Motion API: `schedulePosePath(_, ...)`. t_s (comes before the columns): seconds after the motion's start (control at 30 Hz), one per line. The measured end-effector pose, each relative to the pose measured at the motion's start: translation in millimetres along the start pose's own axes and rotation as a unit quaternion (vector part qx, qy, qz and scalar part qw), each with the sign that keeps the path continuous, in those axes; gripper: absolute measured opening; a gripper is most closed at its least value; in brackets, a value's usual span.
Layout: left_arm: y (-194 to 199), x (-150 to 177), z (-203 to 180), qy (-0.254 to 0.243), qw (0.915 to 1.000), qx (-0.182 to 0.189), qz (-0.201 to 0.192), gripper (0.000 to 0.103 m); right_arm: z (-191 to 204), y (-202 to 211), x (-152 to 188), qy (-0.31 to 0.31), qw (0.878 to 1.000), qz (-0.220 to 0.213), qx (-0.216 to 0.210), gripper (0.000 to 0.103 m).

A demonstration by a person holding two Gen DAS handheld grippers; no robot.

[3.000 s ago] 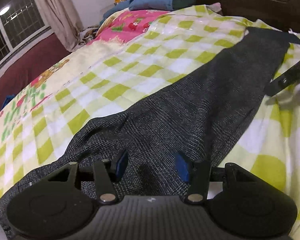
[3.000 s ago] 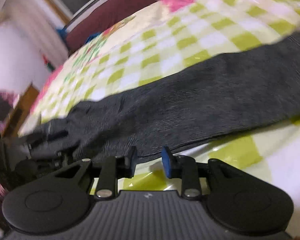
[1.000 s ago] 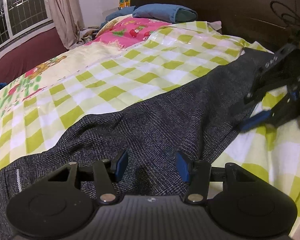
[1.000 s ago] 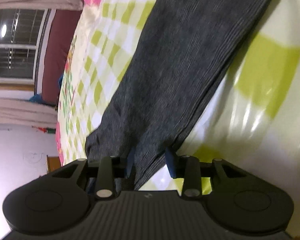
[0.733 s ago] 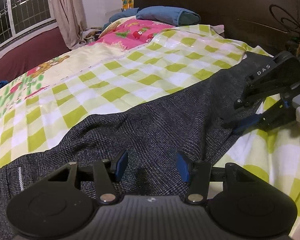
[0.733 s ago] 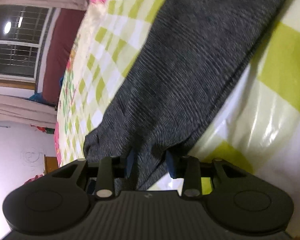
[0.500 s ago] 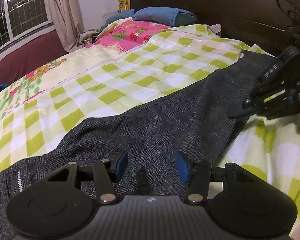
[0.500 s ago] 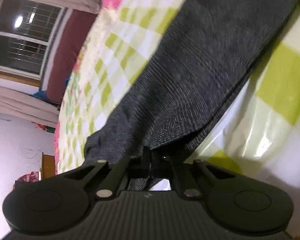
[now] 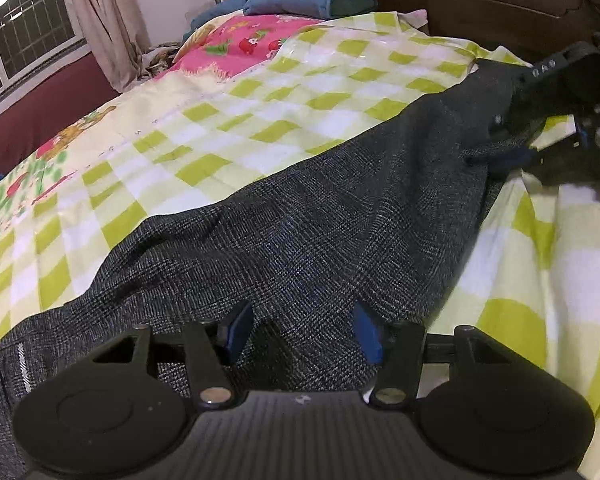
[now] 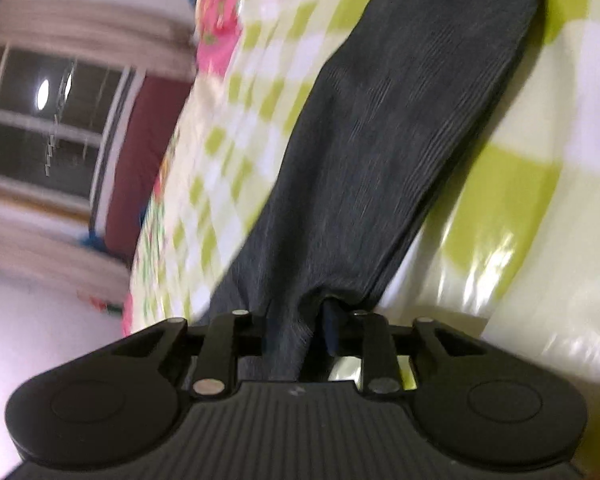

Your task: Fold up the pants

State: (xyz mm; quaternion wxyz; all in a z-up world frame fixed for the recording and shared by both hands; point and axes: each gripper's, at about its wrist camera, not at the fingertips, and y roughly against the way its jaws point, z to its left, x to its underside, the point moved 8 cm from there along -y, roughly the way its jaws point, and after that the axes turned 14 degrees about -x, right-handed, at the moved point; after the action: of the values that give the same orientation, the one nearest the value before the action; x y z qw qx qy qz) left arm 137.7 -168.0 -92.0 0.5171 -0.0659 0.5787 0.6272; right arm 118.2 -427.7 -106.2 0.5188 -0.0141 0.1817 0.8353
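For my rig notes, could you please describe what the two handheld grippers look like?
Both are matte black plastic. The left gripper has a ribbed body, two round discs at the sides, silver pivot pins and blue pads. The right gripper looks the same; seen from the left camera, its side bears white lettering.

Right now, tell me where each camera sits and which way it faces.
Left wrist: on the left gripper, angled down along the grey pants toward the headboard; its open blue-padded fingers show, and the right gripper at the far leg.
Right wrist: on the right gripper, rolled sideways, facing the window; bunched trouser cloth lies between its fingers.
Shared: pants, checked sheet.
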Motion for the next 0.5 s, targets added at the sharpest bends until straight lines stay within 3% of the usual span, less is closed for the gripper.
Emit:
schedulePosePath(0.17,-4.2,-2.2,-2.5,-0.012,0.9999,-0.002,0.003,0.070,-8.3,29.2,-25.9,0.035,0.996,-0.079,0.030,0.008)
schedulePosePath(0.23,-5.8,-3.8,-3.0,-0.014,0.9999,-0.003,0.005,0.070,-10.7,47.7,-40.7,0.034,0.993,-0.111,0.029,0.007)
schedulePosePath(0.3,-7.8,-5.1,-4.6,-0.018,0.9998,-0.004,0.005,0.071,-16.2,65.1,-58.5,0.048,0.987,-0.143,0.054,0.008)
schedulePosePath(0.4,-9.9,-6.9,-8.9,-0.026,0.9996,-0.006,0.007,0.071,-31.5,79.3,-85.9,0.042,0.985,-0.151,0.072,0.008)
schedulePosePath(0.5,-11.5,-8.8,-11.8,-0.035,0.9993,-0.010,0.008,0.073,-41.2,83.6,-102.4,0.010,0.984,-0.168,0.059,0.008)
